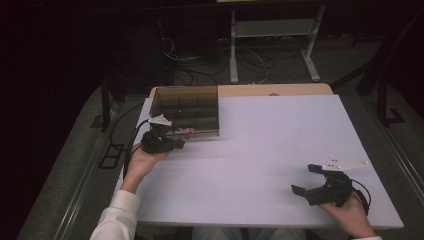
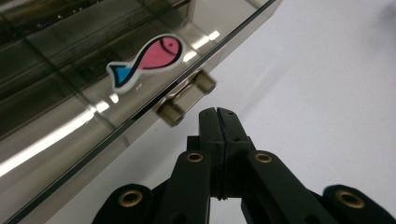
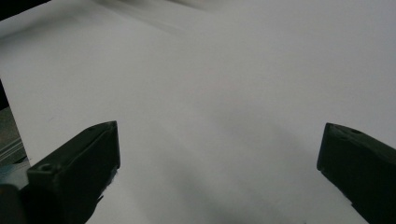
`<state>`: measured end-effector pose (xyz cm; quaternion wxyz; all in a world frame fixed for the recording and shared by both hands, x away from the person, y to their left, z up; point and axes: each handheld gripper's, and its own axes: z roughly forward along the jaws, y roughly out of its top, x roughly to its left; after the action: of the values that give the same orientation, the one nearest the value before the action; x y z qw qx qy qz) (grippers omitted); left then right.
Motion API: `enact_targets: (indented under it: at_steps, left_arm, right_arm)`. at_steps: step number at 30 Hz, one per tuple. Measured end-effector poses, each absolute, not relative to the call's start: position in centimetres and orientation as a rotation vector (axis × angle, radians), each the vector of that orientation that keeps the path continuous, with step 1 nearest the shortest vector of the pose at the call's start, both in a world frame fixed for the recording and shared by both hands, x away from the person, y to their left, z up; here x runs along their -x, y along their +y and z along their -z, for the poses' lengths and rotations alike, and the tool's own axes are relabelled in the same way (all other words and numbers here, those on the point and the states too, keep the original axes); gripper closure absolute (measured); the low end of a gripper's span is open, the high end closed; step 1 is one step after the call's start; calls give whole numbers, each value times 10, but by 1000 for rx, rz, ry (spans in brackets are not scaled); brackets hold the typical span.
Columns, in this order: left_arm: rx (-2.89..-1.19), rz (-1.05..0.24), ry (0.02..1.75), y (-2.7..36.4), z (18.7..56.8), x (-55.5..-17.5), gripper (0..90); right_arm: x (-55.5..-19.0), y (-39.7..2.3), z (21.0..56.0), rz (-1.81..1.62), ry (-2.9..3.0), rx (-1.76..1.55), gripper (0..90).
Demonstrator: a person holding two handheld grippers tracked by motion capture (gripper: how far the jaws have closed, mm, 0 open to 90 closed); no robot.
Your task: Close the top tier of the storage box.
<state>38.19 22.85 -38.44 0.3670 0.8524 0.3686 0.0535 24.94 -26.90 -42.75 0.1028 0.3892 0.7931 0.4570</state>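
Smoky plastic box (image 2: 70,93), latch (image 2: 187,98), left gripper (image 2: 218,114) jaws closed empty

box (image 1: 186,107) on table (image 1: 260,150), far left | left gripper (image 1: 176,145) just before box | right gripper (image 1: 306,180) near right, well apart

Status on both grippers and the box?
Left gripper shut, empty, just short of box latch. Right gripper open, idle. Box closed. Nothing in the way.

Dim room, cables (image 1: 250,62) on grey floor (image 1: 345,65)
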Motion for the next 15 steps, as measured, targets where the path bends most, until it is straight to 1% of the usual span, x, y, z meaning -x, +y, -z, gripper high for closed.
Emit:
enact_targets:
  at_steps: [15]
  left_arm:
    - [-2164, -141, 972, 229, 385, -384, 891]
  right_arm:
    - [-249, -269, 427, -1349, 2338, -1149, 0]
